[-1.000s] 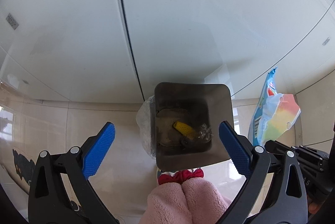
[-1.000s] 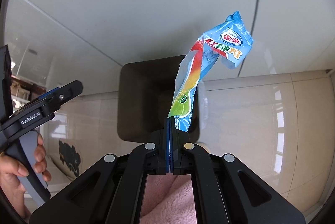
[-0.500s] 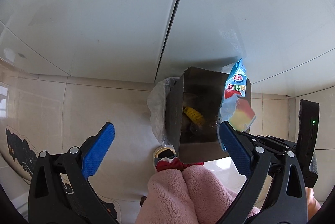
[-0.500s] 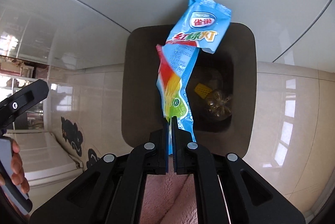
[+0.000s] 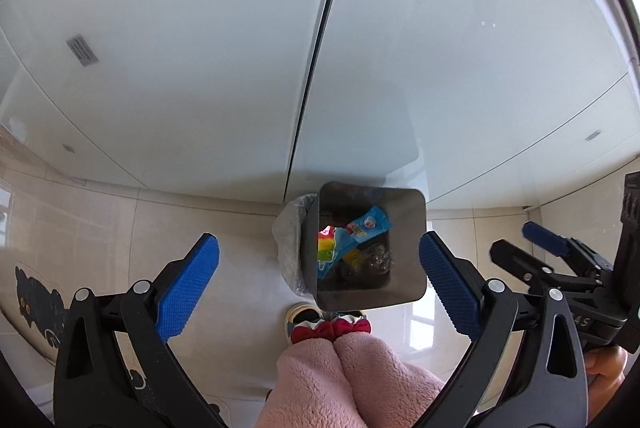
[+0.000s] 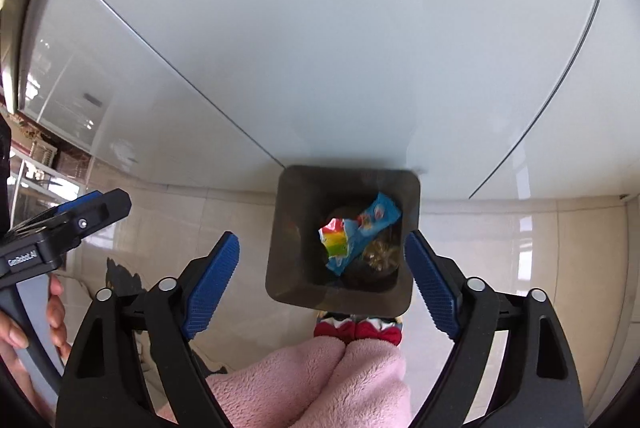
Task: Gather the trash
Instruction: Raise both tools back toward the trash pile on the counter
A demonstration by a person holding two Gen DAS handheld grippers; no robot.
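A dark square trash bin [image 5: 404,280] [image 6: 288,268] stands on the floor against a white cabinet. The blue rainbow snack wrapper [image 5: 348,238] [image 6: 356,232] lies inside it on top of a yellow item [image 5: 354,259] and crumpled clear plastic [image 5: 378,260] [image 6: 380,252]. My left gripper [image 5: 318,280] is open and empty, held above the bin. My right gripper [image 6: 322,276] is open and empty, also above the bin; it shows at the right of the left wrist view [image 5: 540,240].
White glossy cabinet doors [image 5: 240,48] fill the background. Beige floor tiles [image 6: 520,248] surround the bin. A clear bin liner [image 5: 288,248] bulges at the bin's left side. The person's pink fleece legs [image 6: 320,380] and red slippers [image 6: 356,328] are just below the bin.
My right gripper opened and let go of the wrapper, which dropped into the bin. Both grippers shifted a little above the bin.
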